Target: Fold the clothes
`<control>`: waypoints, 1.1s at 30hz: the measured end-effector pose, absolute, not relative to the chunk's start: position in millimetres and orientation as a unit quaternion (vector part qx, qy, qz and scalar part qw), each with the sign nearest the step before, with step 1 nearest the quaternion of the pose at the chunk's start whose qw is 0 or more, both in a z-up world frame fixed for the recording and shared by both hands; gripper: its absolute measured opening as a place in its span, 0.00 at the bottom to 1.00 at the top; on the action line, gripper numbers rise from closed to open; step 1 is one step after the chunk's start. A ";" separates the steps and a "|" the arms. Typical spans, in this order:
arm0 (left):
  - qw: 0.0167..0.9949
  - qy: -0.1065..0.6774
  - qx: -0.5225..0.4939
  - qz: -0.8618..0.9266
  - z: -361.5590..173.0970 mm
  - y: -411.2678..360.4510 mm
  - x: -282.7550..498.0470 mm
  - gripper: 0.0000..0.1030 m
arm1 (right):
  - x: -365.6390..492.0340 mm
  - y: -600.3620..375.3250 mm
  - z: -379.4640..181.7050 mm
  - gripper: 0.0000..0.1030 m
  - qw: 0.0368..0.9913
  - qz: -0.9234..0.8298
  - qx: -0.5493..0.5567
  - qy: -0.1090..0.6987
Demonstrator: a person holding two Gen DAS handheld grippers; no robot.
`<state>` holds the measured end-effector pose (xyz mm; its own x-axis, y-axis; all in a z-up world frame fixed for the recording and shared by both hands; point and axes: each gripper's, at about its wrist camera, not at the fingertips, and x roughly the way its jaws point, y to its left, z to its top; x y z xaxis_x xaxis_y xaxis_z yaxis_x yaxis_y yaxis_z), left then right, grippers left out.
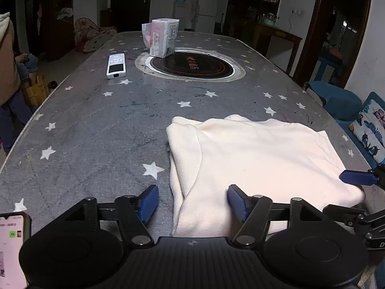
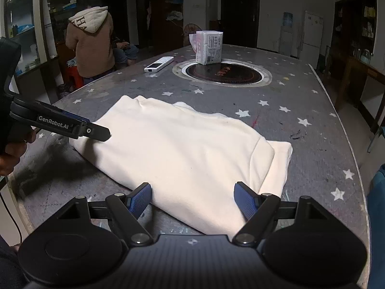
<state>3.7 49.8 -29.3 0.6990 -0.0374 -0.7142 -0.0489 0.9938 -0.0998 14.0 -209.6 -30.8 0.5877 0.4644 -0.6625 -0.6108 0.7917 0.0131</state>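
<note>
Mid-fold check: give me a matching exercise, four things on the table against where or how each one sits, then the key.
Things:
1. cream garment
2. white remote control
3. tissue pack
4. left claw

States:
A. standing on the near rim of the round black hotplate
B. open, its fingers straddling the near left edge of the cloth
C. folded flat, at the near end of the star-print table
D. lying flat, left of the hotplate

Pairs: 1-C, 2-D, 3-A, 4-B
</note>
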 end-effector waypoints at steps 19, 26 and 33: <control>0.923 0.384 -0.023 0.008 -22.5 27.7 -8.8 0.91 | 6.5 -213.7 -18.1 0.92 0.913 0.239 -0.066 0.324; 0.925 0.380 -0.008 0.009 -20.8 18.0 -15.4 0.97 | 2.4 -211.3 -16.0 0.98 0.917 0.219 -0.053 0.329; 0.927 0.376 -0.003 0.005 -19.3 13.7 -20.4 1.00 | 1.3 -212.1 -17.1 1.00 0.918 0.203 -0.034 0.339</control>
